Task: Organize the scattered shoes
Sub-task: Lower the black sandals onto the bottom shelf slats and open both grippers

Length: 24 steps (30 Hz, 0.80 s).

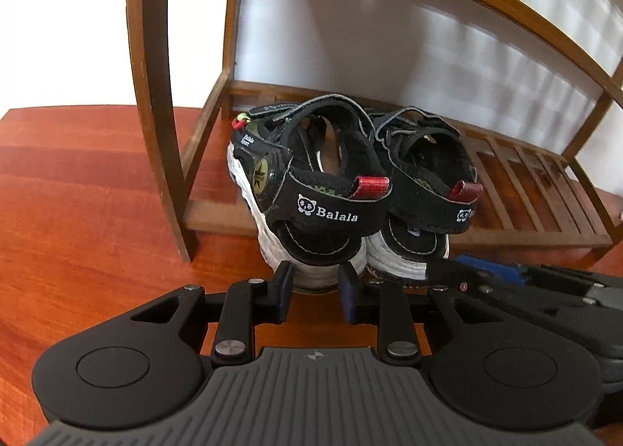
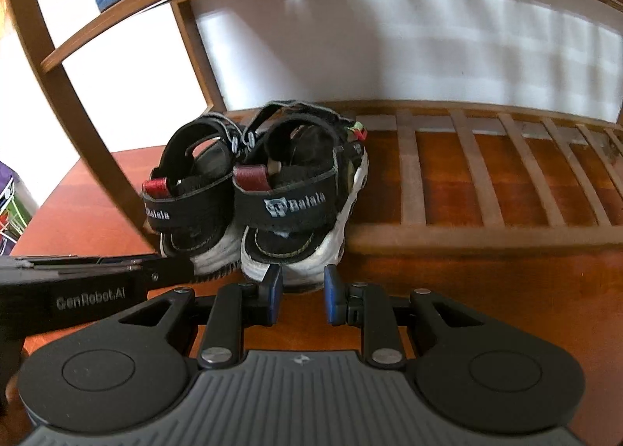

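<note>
A wooden rack (image 2: 447,173) stands on a red-brown floor (image 1: 78,212). Two black, white-soled sandals (image 1: 311,189) (image 2: 296,193) sit on its bottom shelf. Both grippers (image 1: 315,290) (image 2: 300,290) are released, empty, jaws partly apart behind the heels.

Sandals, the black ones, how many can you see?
2. The left sandal and the right sandal sit side by side at the left end of the rack's bottom shelf, heels facing the grippers. Blue footwear lies on the shelf above; more may be hidden.
</note>
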Each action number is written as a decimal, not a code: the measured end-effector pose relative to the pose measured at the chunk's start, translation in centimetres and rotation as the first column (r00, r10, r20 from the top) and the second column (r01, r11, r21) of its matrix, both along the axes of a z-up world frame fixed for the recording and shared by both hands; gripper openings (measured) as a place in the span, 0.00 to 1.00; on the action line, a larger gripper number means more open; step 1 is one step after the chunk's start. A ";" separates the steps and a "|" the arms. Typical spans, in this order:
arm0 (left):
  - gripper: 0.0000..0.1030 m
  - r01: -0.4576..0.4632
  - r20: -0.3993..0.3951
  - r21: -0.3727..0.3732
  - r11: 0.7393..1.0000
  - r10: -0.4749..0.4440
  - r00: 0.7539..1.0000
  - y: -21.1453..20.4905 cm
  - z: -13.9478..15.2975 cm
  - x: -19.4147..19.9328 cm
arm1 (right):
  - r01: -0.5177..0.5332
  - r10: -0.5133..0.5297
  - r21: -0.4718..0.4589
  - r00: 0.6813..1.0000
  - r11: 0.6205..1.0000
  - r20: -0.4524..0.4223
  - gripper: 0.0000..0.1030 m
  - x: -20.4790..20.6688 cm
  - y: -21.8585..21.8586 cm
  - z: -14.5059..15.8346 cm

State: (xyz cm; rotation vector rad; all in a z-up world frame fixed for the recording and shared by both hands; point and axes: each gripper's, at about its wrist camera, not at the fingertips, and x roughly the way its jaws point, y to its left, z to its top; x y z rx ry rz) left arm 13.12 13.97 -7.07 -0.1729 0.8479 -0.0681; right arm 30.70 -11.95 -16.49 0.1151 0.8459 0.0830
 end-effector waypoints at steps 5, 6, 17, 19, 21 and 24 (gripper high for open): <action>0.27 -0.013 0.018 0.015 1.000 0.013 1.000 0.2 0.2 0.6 | 0.005 -0.005 -0.008 1.000 1.000 0.005 0.26 2.1 -0.2 -0.1; 0.27 -0.013 0.016 0.014 1.000 0.013 1.000 0.2 0.3 0.6 | 0.004 -0.004 -0.010 1.000 1.000 0.006 0.26 2.2 -0.2 -0.1; 0.27 0.004 -0.025 -0.050 0.999 -0.005 1.000 1.1 0.4 -1.3 | -0.001 0.003 0.045 0.999 0.999 -0.040 0.26 -0.1 -0.8 -0.1; 0.27 0.014 -0.031 -0.047 0.999 -0.015 0.999 0.9 0.3 -1.9 | -0.004 0.005 0.040 0.999 0.999 -0.043 0.26 0.0 -0.7 -0.3; 0.27 0.023 -0.037 -0.042 0.999 -0.025 0.999 0.7 0.0 -2.0 | -0.006 0.008 0.035 0.999 0.999 -0.047 0.26 0.0 -0.6 -0.5; 0.27 0.025 -0.046 -0.035 0.999 -0.026 0.999 0.5 -0.2 -2.1 | -0.008 0.009 0.027 0.999 1.000 -0.051 0.26 0.1 -0.4 -0.8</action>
